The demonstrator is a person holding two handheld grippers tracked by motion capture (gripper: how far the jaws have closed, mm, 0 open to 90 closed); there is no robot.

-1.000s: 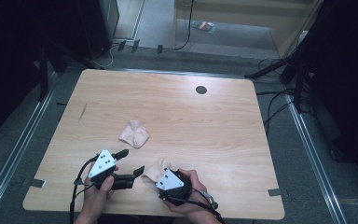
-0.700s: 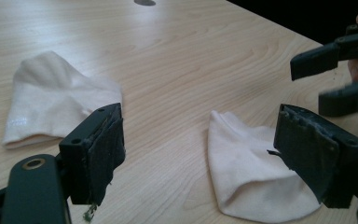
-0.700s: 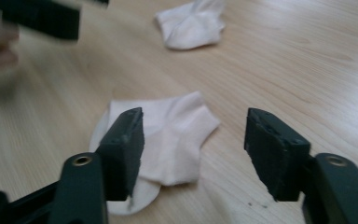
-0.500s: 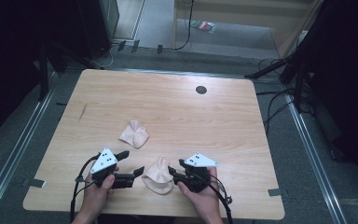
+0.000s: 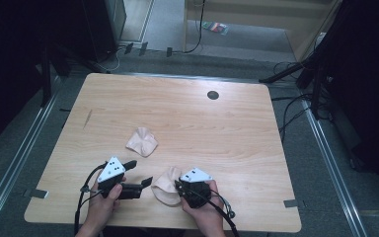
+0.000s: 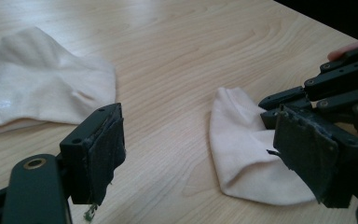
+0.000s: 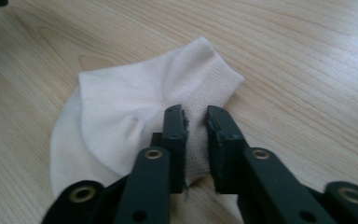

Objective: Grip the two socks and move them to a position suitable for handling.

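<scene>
Two pale socks are lying on the wooden bench (image 5: 237,128). The near sock (image 5: 165,183) is sitting low in the high view, a little left of centre, between the two claws. The far sock (image 5: 141,141) is resting above and to the left of it, well apart from both hands.

The right claw (image 7: 196,122) is reaching into the near sock from the right side of the high view. Its jaws have just been closing, and in the right gripper view they are standing narrow with a fold of the sock's ribbed cuff pinched between the pads.

The left claw (image 6: 205,154) is lying low at the lower left of the high view, pointing toward the near sock. Its jaws are standing wide with nothing between the pads; in the left gripper view the near sock (image 6: 247,154) is sitting just ahead of the right-hand jaw, and the far sock (image 6: 46,88) is showing at the upper left.
</scene>
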